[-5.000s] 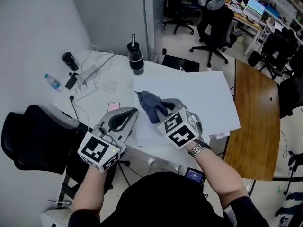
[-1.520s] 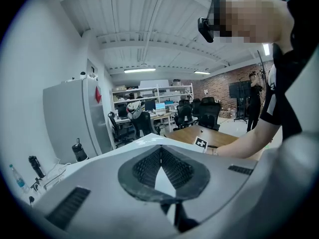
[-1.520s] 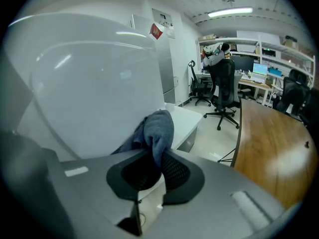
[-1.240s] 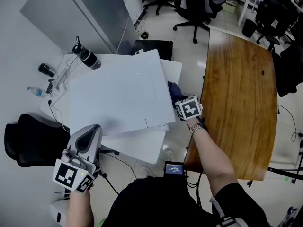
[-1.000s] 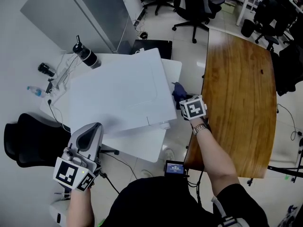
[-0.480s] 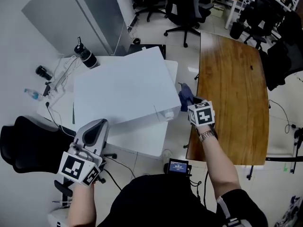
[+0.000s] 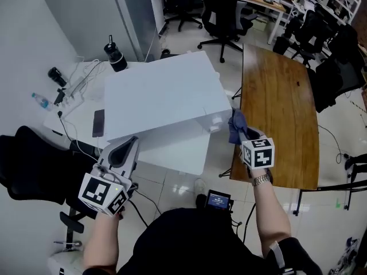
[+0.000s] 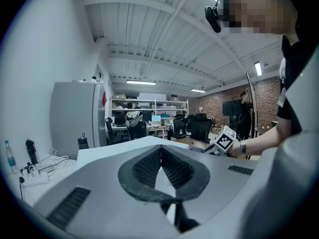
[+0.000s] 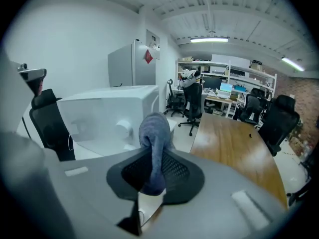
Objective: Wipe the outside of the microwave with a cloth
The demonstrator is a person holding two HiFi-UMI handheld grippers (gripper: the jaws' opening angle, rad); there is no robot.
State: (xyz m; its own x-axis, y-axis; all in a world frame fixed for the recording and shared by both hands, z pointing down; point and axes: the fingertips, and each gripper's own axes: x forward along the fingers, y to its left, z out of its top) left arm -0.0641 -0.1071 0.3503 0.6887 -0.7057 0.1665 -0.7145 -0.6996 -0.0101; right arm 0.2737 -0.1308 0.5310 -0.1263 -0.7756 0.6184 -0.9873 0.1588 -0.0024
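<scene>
1. Head view. The white microwave (image 7: 163, 90) stands at centre on a white desk (image 7: 71, 116). A black flask (image 7: 117, 56) is at its 11 o'clock, a phone (image 7: 98, 122) at 8 and a wooden table (image 7: 278, 96) at 3. A small water bottle (image 7: 41, 101) lies at 9, contents unreadable. The right gripper (image 7: 241, 133) holds the blue cloth (image 7: 236, 124) beside the microwave's 4 o'clock corner; contact cannot be told. The left gripper (image 7: 127, 148) is at 7, apart from it.
2. Left gripper view. The left gripper (image 8: 160, 151) has its jaws pressed together with nothing between. The microwave (image 8: 119, 147) top lies beyond.
3. Right gripper view. The right gripper (image 9: 155, 158) has its jaws clamped on the cloth (image 9: 153, 133), bunched above them. The microwave (image 9: 99, 108) is at 10 o'clock and the wooden table (image 9: 234, 138) at 2.
</scene>
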